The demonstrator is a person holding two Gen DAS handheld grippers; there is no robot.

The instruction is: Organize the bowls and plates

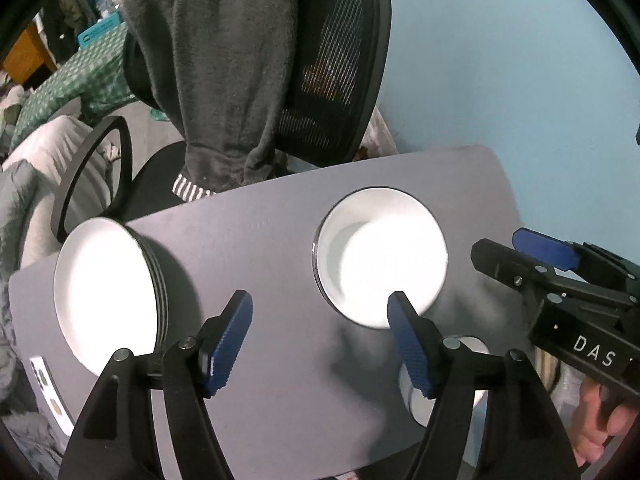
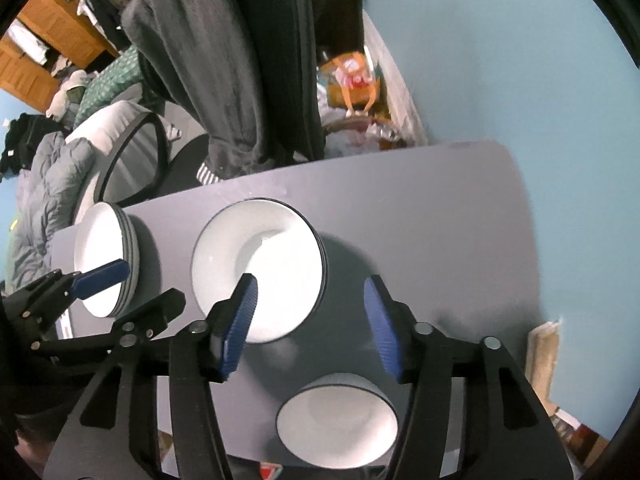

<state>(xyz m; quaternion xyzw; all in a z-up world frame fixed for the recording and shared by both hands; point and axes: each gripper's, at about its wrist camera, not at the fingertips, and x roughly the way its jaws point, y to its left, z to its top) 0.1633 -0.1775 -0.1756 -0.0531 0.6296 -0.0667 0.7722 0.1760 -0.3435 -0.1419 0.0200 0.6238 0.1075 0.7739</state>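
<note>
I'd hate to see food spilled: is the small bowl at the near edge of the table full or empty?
Empty. The small bowl stands upright on the table, and its white inside shows bare down to the bottom.

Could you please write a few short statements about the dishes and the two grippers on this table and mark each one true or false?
1. The left gripper is clamped on a plate. False: it is open and holds nothing.
2. The stack of plates sits at the table's left end. True.
3. The small bowl is stacked inside the wide bowl. False: it stands apart, nearer the table's front edge.
4. The right gripper is open and empty. True.
5. A dark garment hangs over the office chair behind the table. True.
</note>
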